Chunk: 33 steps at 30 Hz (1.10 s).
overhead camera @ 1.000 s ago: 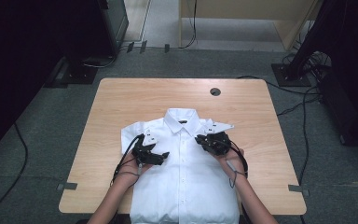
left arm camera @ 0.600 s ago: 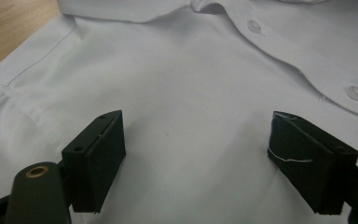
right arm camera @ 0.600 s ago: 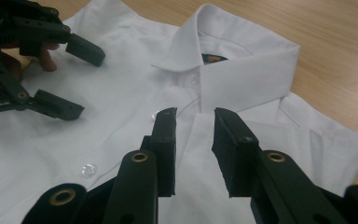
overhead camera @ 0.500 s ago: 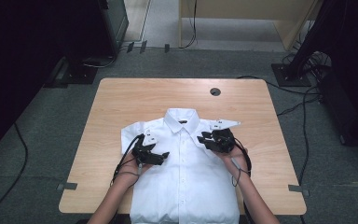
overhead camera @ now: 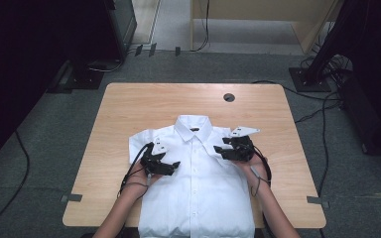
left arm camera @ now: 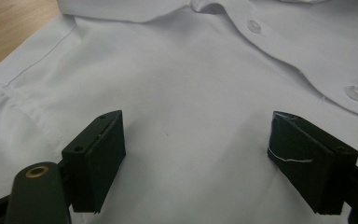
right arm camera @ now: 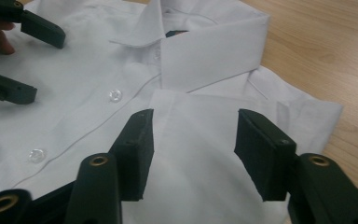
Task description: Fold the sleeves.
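The white shirt (overhead camera: 198,183) lies buttoned and face up on the tabletop (overhead camera: 129,109), in the lower middle of the high view, its collar (overhead camera: 193,128) pointing up the frame and its hem hanging past the near edge. My left hand-held gripper (overhead camera: 174,164) sits just left of the button line, jaws spread wide over flat cloth with nothing between the pads. My right hand-held gripper (overhead camera: 219,148) sits to the right of the collar; its jaws have just been opening and now stand apart over the shoulder fold (right arm camera: 200,116), holding nothing.

The risk I see is in the next pinch. The cloth under both tools is smooth and taut, so if I close without pressing down first, the pads may slide off and catch nothing, or catch only the top layer and drag the front askew. On the right, the folded shoulder could spring loose. The overhanging hem could also pull the shirt towards me if I lift too quickly.
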Available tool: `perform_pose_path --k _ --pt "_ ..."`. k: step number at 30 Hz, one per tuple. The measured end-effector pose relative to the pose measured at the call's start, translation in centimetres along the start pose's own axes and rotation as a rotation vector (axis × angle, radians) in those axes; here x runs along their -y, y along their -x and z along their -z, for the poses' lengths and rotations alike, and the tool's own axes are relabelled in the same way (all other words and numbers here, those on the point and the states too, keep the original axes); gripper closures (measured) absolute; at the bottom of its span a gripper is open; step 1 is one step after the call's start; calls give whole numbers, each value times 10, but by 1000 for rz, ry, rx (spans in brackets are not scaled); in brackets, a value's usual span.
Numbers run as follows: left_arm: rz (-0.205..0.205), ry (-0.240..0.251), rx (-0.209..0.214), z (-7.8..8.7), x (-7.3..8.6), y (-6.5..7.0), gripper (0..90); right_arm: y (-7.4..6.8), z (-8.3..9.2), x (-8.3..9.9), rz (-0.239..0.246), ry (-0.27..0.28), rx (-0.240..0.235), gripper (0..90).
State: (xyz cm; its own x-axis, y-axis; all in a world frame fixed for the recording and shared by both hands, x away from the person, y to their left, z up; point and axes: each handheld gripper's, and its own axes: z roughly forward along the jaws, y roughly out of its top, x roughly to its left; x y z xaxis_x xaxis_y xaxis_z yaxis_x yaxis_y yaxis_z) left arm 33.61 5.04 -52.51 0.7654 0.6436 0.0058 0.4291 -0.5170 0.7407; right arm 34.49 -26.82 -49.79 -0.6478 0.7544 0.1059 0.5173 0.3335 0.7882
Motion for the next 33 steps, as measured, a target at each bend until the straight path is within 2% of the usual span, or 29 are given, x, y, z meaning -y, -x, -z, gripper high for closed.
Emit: perform_pose_path --k 8,12,19,28,33 --pt "0 0 0 0 0 0 189 10 0 6 4 -7 25 378" --pt "0 0 0 0 0 0 189 17 -1 10 1 -14 54 337" --pt "0 0 0 0 0 0 189 24 4 13 -21 -14 69 310" --pt "0 0 0 0 0 0 189 36 8 20 -34 -6 76 280" --pt "0 0 0 0 0 0 189 42 11 24 -29 -10 97 268"
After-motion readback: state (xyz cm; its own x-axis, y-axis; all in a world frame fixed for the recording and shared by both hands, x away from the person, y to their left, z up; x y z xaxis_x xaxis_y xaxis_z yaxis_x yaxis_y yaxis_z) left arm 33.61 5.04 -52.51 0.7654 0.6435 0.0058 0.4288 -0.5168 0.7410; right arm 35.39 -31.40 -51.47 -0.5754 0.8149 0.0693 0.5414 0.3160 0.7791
